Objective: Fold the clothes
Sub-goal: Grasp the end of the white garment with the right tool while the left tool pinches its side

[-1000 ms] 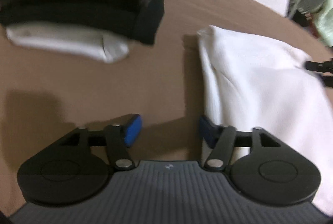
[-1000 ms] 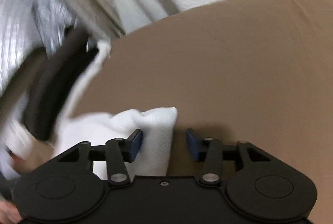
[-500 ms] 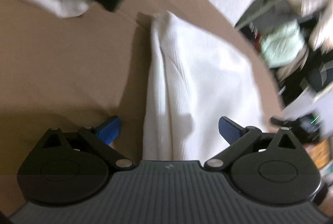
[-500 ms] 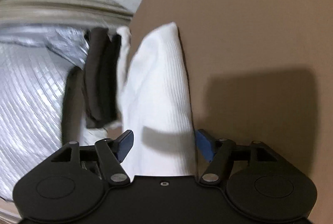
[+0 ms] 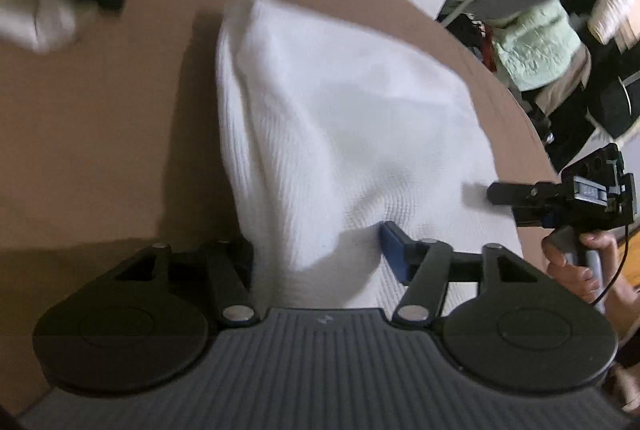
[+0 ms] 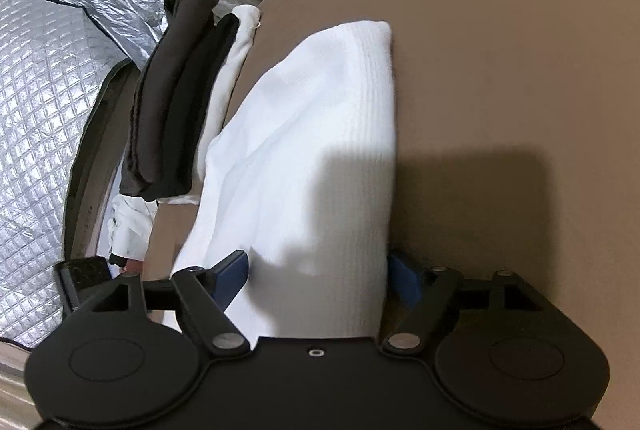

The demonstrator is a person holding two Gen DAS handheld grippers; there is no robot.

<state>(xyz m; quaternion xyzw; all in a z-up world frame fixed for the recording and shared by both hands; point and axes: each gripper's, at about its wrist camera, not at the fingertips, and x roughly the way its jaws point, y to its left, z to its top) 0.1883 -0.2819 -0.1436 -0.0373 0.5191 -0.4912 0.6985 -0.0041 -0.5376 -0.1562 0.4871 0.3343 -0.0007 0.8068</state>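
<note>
At bottom centre of left wrist view, left gripper (image 5: pixel 316 250) points down, jaws closing around edge of white folded garment (image 5: pixel 340 118) on brown table (image 5: pixel 92 134). Right gripper (image 6: pixel 316 270) straddles opposite edge, jaws opening. Dark folded stack (image 6: pixel 172 90) upper left.

We record one folded white ribbed-knit garment (image 5: pixel 340 134) (image 6: pixel 320 150), lying flat on the brown round table (image 5: pixel 100 134) (image 6: pixel 500 70), its thick folded edge raised and softly creased. Beside it, apart, we list a stack of folded dark garments (image 6: pixel 172 102) resting on a folded white one (image 6: pixel 236 70) near the table's edge.
</note>
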